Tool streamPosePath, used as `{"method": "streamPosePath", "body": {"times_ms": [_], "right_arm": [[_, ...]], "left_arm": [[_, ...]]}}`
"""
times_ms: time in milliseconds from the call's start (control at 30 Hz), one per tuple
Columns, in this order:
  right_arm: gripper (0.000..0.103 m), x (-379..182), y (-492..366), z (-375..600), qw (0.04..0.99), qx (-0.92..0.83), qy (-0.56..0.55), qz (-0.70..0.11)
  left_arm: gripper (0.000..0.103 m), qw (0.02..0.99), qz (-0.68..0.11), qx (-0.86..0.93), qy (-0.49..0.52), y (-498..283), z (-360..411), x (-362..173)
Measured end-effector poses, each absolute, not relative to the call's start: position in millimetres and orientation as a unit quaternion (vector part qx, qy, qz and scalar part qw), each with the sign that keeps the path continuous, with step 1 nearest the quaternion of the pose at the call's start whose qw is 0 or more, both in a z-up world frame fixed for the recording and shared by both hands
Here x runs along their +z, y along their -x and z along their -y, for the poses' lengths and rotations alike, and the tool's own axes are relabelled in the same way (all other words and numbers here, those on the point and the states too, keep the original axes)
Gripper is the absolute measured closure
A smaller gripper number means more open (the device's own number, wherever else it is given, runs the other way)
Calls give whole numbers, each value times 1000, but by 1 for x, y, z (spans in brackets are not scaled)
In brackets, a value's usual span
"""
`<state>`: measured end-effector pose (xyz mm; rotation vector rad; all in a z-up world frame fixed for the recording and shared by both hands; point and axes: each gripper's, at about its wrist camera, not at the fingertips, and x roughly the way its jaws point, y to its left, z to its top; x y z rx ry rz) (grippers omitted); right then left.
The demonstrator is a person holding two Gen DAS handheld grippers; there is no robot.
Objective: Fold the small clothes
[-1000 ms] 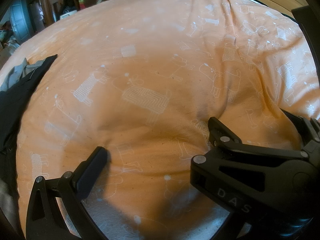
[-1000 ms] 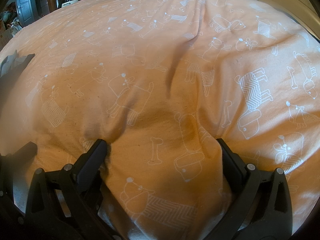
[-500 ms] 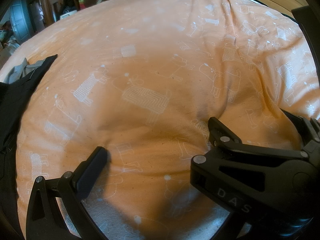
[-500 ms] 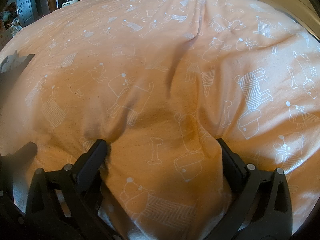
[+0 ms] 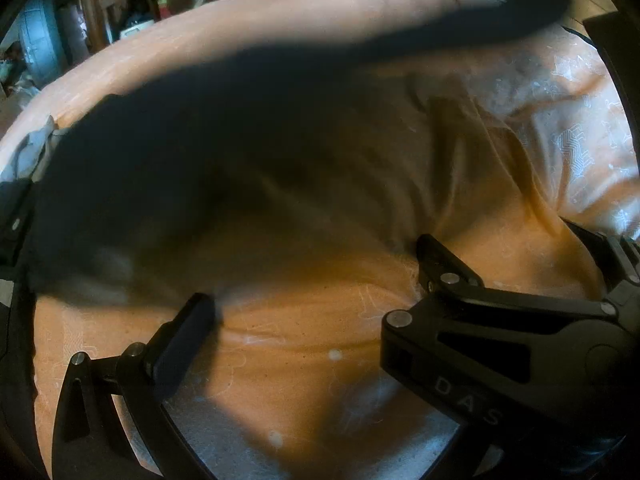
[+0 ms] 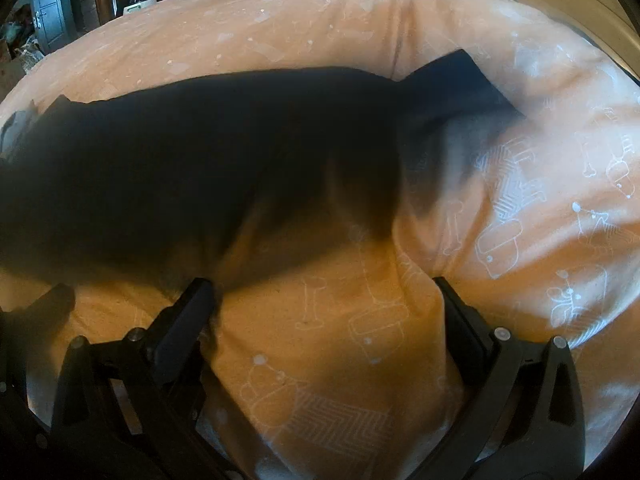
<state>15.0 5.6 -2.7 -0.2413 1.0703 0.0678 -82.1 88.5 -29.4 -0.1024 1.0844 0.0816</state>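
Both grippers sit low on the orange bedcover printed with white outline dogs and bones (image 6: pixel 540 208), pressed into the fabric. Left gripper (image 5: pixel 316 276): jaws wide apart, nothing between them but a hump of bedcover; its left finger (image 5: pixel 184 336) lies flat on the cloth, and the right side of the left wrist view is filled by the other gripper's black body marked "DAS" (image 5: pixel 500 364), so the two tools are just beside each other. Right gripper (image 6: pixel 324 296): jaws also spread, straddling a raised fold of the orange cover, both fingertips dug in at its sides. Neither grips any garment. The task item, a dark, nearly black small garment (image 6: pixel 208 160), is motion-blurred and spread across the middle of the bed beyond both sets of fingers; in the right wrist view its near edge smears down to just by the right gripper's left finger (image 6: pixel 188 312), contact unclear. One corner of it sticks out at upper right. In the left wrist view the same dark cloth (image 5: pixel 168 168) covers the left and centre, a thin blurred strip running toward the top right. Grey fabric (image 5: pixel 28 152) lies at the far left edge of the bed. Cluttered room behind, too dim to resolve.
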Motion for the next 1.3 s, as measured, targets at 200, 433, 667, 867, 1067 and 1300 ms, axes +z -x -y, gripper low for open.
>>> {"method": "streamPosePath", "body": {"times_ms": [200,433,667,867,1067,1300], "right_arm": [[0,-1,-15,-5,852,32,115,-509],[0,-1,-16,-4,852,32,115,-509],[0,0,-16,-2,852,32,115,-510],[0,0,-16,-3,852,32,115,-510],[0,-1,-16,-4,852,32,115,-510],[0,-1,-16,-4,852,32,115,-509]], "left_arm": [[0,855,-516,39,48,82,-89,-30],[0,854,-516,39,47,82,-88,-29],[0,857,-512,42,38,81,-89,-29],[0,857,-512,42,39,81,-89,-29],[0,857,-513,42,39,81,-90,-29],[0,856,-513,42,40,81,-90,-29]]}}
